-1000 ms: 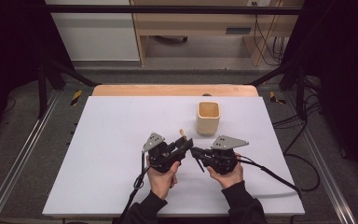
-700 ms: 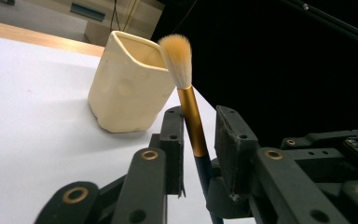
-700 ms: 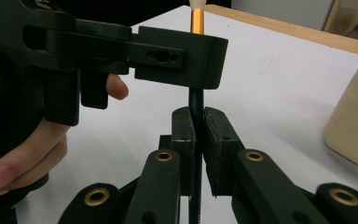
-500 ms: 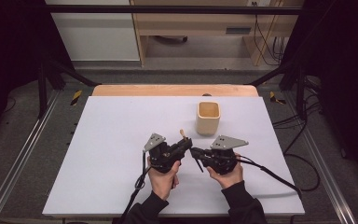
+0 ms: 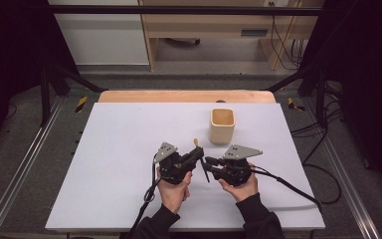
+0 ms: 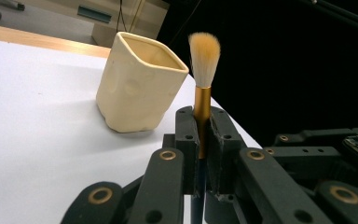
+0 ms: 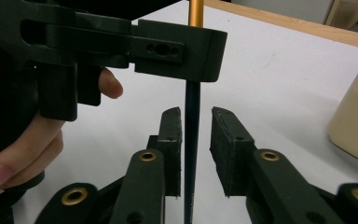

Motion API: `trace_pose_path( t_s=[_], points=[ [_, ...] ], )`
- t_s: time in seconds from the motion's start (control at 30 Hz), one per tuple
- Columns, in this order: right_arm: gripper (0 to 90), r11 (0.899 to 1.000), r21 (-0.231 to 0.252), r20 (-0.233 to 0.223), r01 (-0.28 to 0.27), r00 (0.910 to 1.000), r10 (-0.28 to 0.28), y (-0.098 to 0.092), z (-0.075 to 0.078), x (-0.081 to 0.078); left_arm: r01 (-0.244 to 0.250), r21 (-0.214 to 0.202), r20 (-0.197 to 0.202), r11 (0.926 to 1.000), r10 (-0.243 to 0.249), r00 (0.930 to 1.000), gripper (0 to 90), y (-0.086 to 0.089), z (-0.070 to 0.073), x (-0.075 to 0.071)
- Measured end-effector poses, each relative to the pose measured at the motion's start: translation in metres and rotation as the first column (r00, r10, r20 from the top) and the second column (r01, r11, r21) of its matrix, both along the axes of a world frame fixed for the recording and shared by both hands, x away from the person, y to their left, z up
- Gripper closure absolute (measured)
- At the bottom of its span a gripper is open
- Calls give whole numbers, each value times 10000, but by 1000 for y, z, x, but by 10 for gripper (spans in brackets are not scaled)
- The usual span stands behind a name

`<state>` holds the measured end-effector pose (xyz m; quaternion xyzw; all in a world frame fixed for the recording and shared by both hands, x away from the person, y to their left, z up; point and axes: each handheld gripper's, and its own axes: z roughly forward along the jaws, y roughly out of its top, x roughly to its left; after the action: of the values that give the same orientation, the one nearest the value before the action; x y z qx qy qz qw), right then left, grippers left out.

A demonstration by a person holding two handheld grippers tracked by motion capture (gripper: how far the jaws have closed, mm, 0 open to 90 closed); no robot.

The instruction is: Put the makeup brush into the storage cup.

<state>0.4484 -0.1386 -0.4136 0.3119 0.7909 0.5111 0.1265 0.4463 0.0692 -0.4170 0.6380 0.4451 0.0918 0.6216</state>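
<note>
A makeup brush [image 6: 203, 56] with pale bristles, a gold ferrule and a dark handle stands upright in my left gripper [image 6: 201, 116], whose jaws have just been closing and are shut on it. In the high view the left gripper [image 5: 198, 152] is at the table's middle, with the brush tip [image 5: 196, 143] above it. My right gripper [image 7: 195, 116] faces it lower down. Its jaws have just been opening, and the dark handle [image 7: 191, 130] runs between them with a gap to the right pad. The right gripper [image 5: 206, 162] is open.
A cream square cup [image 5: 222, 126] stands upright just beyond the grippers, open and with nothing showing inside [image 6: 137, 84]. The white table top [image 5: 119, 149] stretches left and right. A wooden strip [image 5: 179, 96] borders its far edge; cables trail off the near right.
Both hands stay in place. The left jaws have drawn in on the brush, and the right jaws have parted from its handle.
</note>
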Motion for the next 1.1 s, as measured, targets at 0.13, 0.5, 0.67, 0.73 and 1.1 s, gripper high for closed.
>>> trace_pose_path(
  t_s=[0.13, 0.5, 0.67, 0.73, 1.1],
  points=[
    [656, 10000, -42, -105, 17, 9999, -18, 1, -2, 1, 99, 174, 103, 9998, -101, 9999, 830, -3, 1, -2],
    [827, 10000, -8, -376, 6, 9993, -6, 0, -1, 1, 326, 658, 333, 9973, -349, 9988, 831, -14, 0, -7],
    [834, 10000, -5, -472, 25, 9989, -25, 0, -1, 0, 390, 713, 338, 9967, -415, 9986, 829, -13, 0, -7],
    [835, 10000, 7, -443, 54, 9990, -54, 0, -1, 0, 413, 730, 355, 9965, -439, 9984, 815, -13, 1, -6],
    [835, 9994, -88, -206, 344, 9992, -345, -1, 0, 3, 534, 1065, 1184, 9929, -659, 9908, 459, 9, 20, -2]
  ],
)
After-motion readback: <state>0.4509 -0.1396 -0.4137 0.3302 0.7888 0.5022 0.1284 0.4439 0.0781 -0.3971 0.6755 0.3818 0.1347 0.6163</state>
